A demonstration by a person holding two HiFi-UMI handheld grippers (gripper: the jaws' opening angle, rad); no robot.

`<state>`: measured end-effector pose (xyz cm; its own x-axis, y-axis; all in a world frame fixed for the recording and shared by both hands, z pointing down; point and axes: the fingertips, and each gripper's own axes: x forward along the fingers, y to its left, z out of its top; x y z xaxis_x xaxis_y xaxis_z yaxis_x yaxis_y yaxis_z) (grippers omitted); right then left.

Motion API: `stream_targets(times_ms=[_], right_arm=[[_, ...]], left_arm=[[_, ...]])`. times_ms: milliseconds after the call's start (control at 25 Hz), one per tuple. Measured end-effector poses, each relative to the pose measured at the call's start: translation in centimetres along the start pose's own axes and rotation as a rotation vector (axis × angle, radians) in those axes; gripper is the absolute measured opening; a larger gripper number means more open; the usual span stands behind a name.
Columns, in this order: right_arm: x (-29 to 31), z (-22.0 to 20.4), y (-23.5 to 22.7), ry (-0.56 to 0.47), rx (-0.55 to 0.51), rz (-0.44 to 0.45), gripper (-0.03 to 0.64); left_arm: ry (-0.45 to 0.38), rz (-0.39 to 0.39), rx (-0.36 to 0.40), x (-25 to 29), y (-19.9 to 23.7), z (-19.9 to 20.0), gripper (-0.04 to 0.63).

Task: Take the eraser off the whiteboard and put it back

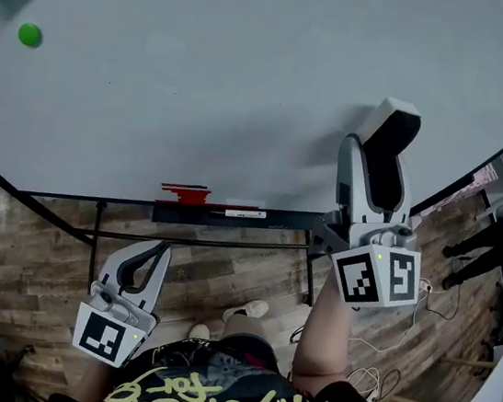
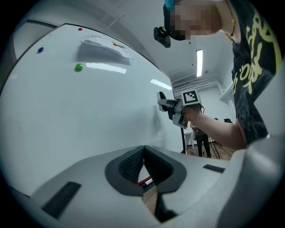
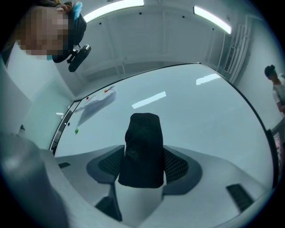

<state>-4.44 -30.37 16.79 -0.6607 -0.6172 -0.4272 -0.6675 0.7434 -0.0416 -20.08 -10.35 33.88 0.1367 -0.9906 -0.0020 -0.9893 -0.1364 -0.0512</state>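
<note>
The right gripper's (image 3: 142, 165) jaws are closed on the eraser (image 3: 142, 147). Its white body is pinched between the two dark ribbed pads and its black felt end sticks out beyond the jaw tips. In the head view the right gripper (image 1: 376, 171) is raised in front of the whiteboard (image 1: 204, 77), with the eraser (image 1: 389, 136) over the right part of the board, above its lower edge. The eraser throws a soft shadow on the white surface just beside it. I cannot tell whether it touches the board.

The left gripper's (image 2: 143, 150) jaws are brought together with their tips meeting and nothing between them. Through the small gap lower down between the pads, a bit of red marker shows. In the head view the left gripper (image 1: 165, 248) hangs low, below the board's lower edge and over the wooden floor (image 1: 43, 231), well apart from the right one.

Along the board's bottom edge runs a dark tray (image 1: 286, 217) with red markers (image 1: 186, 194) lying on it, to the left of the raised eraser. A green magnet (image 1: 30, 34) sits far off at the board's upper left, and a sheet of paper (image 2: 104, 50) hangs near the board's top edge. At the right edge of the head view a person (image 1: 493, 234) stands on the floor.
</note>
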Motion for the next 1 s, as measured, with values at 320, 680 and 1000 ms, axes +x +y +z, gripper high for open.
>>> stream_targets(times_ms=[320, 680, 1000], right_arm=[[0.9, -1.3, -0.6, 0.027, -0.024, -0.018, 0.259], [1.9, -2.3, -1.0, 0.051, -0.062, -0.037, 0.259], [2.3, -3.3, -1.4, 0.072, -0.075, -0.072, 0.259]], left_arm=[[0.01, 0.028, -0.003, -0.5, 0.7, -0.2, 0.008], [0.001, 0.047, 0.005, -0.6, 0.8, 0.2, 0.008], [-0.002, 0.073, 0.004, -1.4, 1.5, 0.1, 0.008]])
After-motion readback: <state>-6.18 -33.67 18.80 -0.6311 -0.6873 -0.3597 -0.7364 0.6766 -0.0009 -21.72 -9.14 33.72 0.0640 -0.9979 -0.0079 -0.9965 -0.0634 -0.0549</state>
